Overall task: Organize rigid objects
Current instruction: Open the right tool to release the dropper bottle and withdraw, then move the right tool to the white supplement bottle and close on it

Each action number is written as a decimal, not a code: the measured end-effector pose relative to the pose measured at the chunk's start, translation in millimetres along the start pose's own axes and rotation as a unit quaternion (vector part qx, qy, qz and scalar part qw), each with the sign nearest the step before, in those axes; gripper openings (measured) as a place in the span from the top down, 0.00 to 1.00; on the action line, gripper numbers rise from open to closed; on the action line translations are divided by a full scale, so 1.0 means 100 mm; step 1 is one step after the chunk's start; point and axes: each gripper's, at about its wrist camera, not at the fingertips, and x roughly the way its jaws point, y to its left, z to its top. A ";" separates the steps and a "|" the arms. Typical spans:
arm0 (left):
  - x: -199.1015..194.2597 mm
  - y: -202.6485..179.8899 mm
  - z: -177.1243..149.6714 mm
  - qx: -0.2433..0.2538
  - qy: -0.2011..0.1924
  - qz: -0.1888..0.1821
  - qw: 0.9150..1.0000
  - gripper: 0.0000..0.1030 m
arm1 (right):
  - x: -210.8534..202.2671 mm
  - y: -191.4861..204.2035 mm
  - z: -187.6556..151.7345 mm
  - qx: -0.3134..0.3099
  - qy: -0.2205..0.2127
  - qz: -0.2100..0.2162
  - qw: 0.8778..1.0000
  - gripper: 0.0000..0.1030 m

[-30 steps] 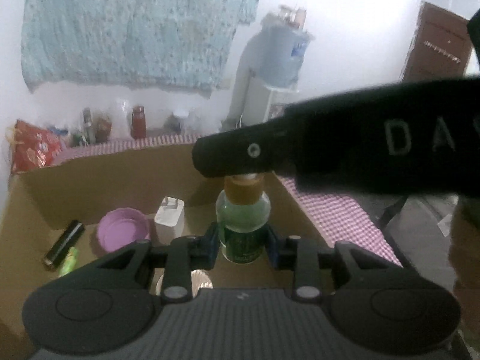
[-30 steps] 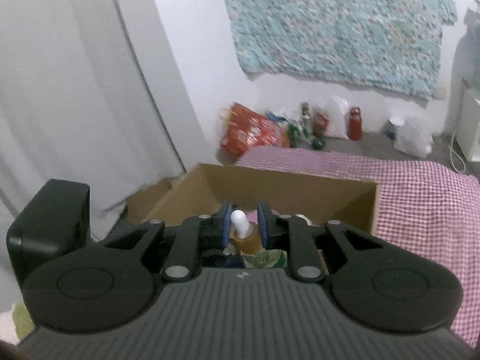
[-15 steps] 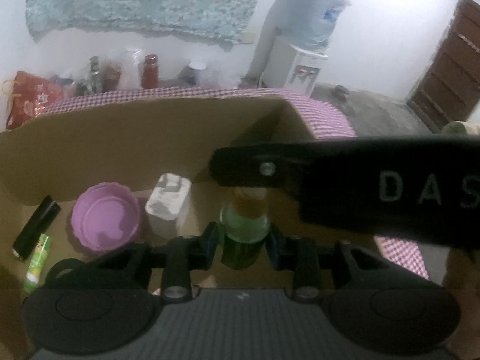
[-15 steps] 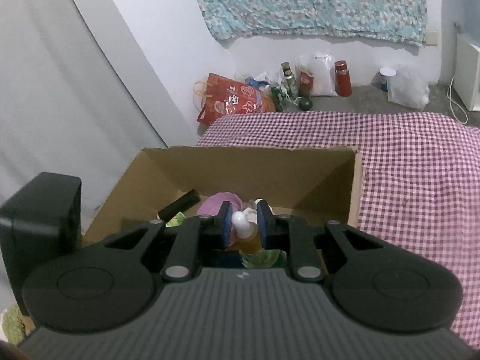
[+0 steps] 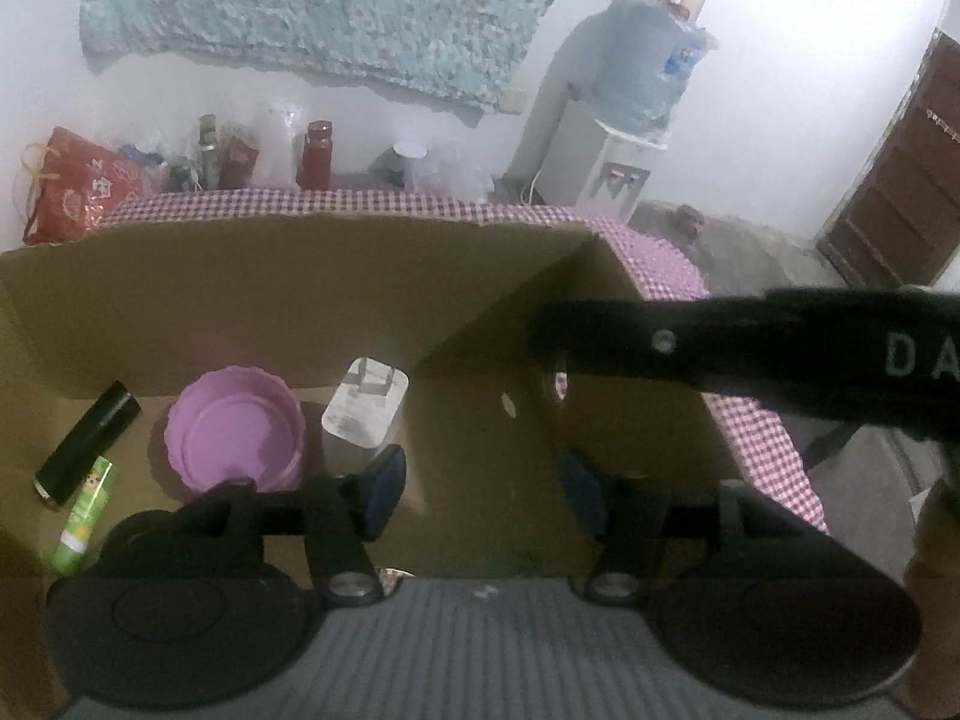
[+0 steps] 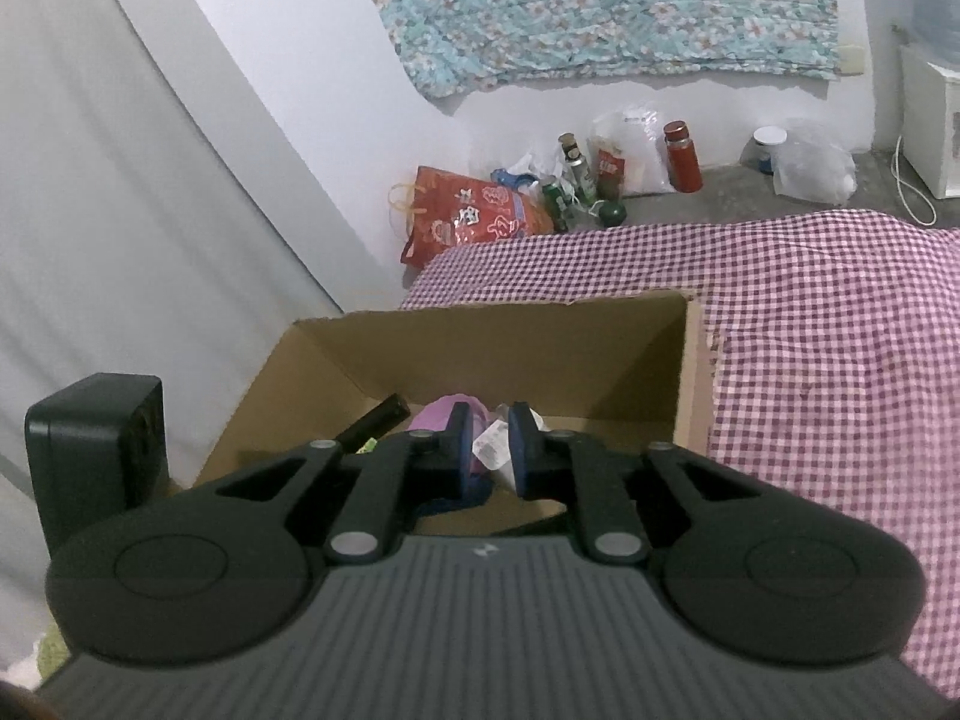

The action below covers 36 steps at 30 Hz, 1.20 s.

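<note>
An open cardboard box holds a purple round lid, a white plug charger, a black cylinder and a small green tube. My left gripper hangs over the box floor; its jaws are opening and nothing is between them. A black finger of the right gripper crosses the right side of that view. In the right wrist view my right gripper is shut with nothing in its narrow gap, above the box, the lid and the charger. No bottle shows in either view.
The box sits on a bed with a purple checked cloth. A red bag and several bottles stand by the far wall. A water dispenser and a brown door are at the right.
The green bottle with the orange neck, held by both grippers before, is gone from both views. The left jaws have spread wide. Both grippers have sunk closer to the box.
</note>
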 end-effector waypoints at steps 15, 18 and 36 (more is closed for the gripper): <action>-0.69 -0.11 -0.28 0.001 -0.051 -0.021 0.998 0.25 | -0.95 0.03 -0.40 0.022 -0.048 0.044 0.998 0.86; -0.95 -0.14 -0.46 0.003 -0.066 -0.027 0.997 0.21 | -1.23 0.12 -0.63 0.022 -0.061 0.049 0.997 0.81; -2.13 0.27 -1.83 -0.017 -0.131 0.020 0.991 0.09 | -1.84 0.61 -1.99 0.089 -0.070 0.076 0.991 0.50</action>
